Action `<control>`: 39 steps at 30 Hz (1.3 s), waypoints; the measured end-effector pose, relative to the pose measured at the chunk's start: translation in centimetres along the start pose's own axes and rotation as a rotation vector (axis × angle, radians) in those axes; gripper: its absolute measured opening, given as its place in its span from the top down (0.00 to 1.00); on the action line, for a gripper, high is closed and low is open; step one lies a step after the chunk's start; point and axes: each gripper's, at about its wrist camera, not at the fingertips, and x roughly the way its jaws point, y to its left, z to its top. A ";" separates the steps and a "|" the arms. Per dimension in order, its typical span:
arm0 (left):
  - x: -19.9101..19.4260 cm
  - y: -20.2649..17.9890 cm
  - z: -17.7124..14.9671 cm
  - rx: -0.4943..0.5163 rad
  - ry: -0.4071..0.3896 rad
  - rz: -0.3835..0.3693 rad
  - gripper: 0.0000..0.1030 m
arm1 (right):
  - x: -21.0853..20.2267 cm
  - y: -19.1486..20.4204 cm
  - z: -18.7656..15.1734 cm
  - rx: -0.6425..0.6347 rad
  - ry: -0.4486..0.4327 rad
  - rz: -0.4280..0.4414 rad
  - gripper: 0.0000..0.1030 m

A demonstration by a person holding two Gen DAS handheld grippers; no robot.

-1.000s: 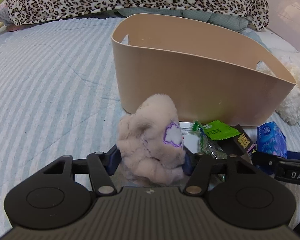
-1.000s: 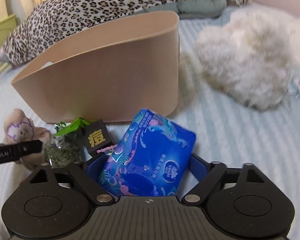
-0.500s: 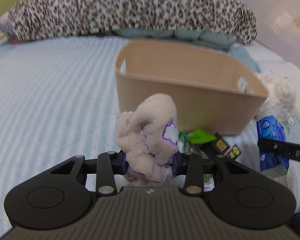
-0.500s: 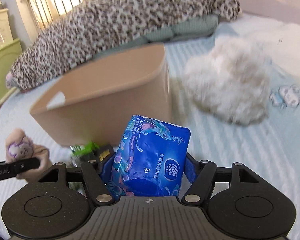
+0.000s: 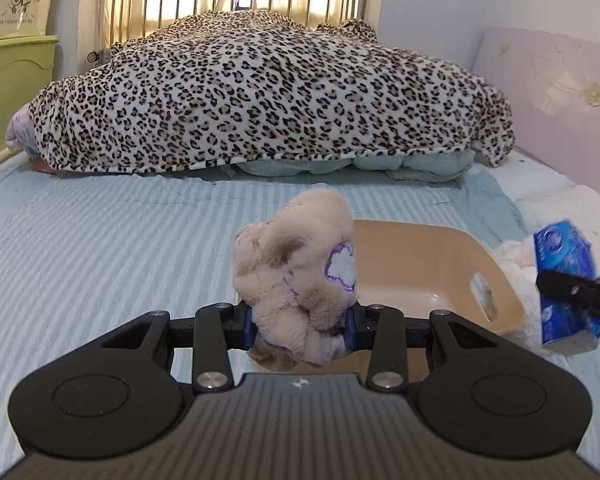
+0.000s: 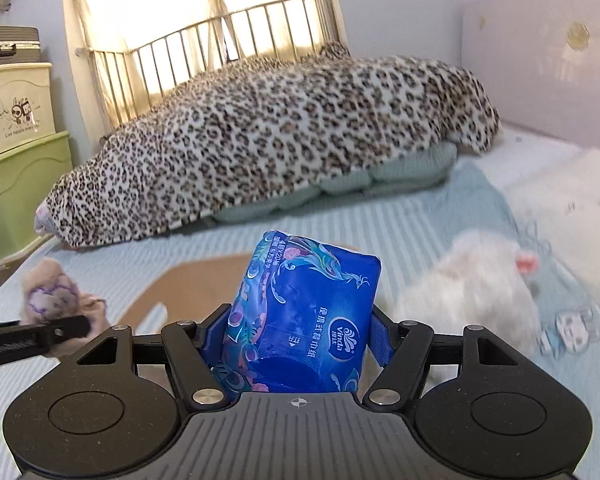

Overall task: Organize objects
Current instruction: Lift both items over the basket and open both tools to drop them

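Observation:
My left gripper (image 5: 299, 330) is shut on a beige plush toy (image 5: 296, 272) with a purple-edged white patch, held above the near left rim of the tan plastic basket (image 5: 432, 280). My right gripper (image 6: 296, 340) is shut on a blue tissue pack (image 6: 304, 320), held over the basket (image 6: 196, 284), which shows blurred behind it. The tissue pack also shows at the right of the left wrist view (image 5: 564, 280), and the plush toy at the left of the right wrist view (image 6: 52, 292). The basket's inside looks bare where visible.
A leopard-print blanket (image 5: 260, 100) lies across the far end of the striped blue bed (image 5: 100, 260). A white fluffy toy (image 6: 472, 292) lies right of the basket. A metal headboard (image 6: 204, 56) and a green cabinet (image 5: 12, 88) stand behind.
Both grippers have lifted their objects off the bed, rising from in front of the basket to above its rim. The small packets left on the bed have dropped out of view.

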 end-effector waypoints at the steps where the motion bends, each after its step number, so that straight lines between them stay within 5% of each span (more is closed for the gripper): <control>1: 0.7 -0.2 0.3 0.005 -0.002 0.007 0.60 | 0.4 0.3 0.4 -0.012 -0.008 -0.005 0.36; 9: 7.3 -0.1 0.7 -0.044 0.086 0.017 0.60 | 7.6 0.6 1.5 -0.060 0.039 -0.091 0.36; 19: 13.8 -2.6 -2.3 0.113 0.224 0.075 0.56 | 12.9 2.1 -1.6 -0.157 0.180 -0.120 0.35; 27: 10.8 -2.9 -1.5 0.111 0.192 0.102 0.13 | 10.3 1.2 -1.8 -0.138 0.135 -0.105 0.18; 30: 8.9 -2.5 -1.0 0.082 0.175 0.113 0.09 | 7.9 0.5 -1.3 -0.124 0.101 -0.103 0.06; 39: 3.2 -2.9 -2.7 0.061 0.164 0.121 0.06 | 2.1 -0.7 -3.3 -0.124 0.102 -0.098 0.01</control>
